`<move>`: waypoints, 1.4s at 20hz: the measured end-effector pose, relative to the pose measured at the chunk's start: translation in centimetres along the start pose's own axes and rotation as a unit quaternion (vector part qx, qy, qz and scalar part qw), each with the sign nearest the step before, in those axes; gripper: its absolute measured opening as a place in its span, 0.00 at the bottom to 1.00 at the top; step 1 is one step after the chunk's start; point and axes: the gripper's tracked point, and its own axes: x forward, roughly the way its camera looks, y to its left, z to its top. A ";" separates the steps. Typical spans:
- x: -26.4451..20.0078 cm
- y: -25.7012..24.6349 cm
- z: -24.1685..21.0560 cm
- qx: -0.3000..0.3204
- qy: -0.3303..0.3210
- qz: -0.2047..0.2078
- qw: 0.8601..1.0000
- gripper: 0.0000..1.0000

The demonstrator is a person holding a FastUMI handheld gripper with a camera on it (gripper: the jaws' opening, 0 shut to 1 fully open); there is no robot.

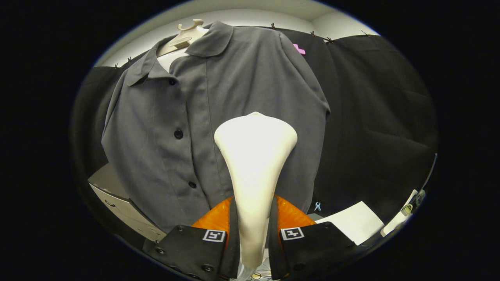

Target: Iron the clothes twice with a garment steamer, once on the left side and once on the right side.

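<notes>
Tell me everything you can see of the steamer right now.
The steamer is cream-white, smooth and plastic-looking, with a narrow handle that widens to a broad rounded head. It stands upright, its handle clamped between both fingers of the hand-held gripper, head pointing up. The head lies over the lower front of the grey shirt, beside the button placket, on the side away from the buttons; contact with the cloth cannot be judged. No steam is visible.

A white garment steamer [254, 171] is clamped by its narrow handle between the two fingers of the gripper [254, 234], both fingers being pressed against it. Its broad head is raised against the front of a grey buttoned shirt [218, 97], beside the button placket. The shirt is hung on a pale hanger [186, 35] before the black cloth wall [375, 117].
</notes>
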 end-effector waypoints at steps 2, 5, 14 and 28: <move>0.2 -0.4 -1.4 0.003 0.009 0.001 1.000 0.38; 0.6 -0.7 -3.6 0.006 0.028 0.001 1.000 0.38; 1.7 -1.0 -8.9 0.013 0.068 0.002 0.998 0.38; 2.9 -2.4 -18.2 0.019 0.140 -0.009 0.990 0.38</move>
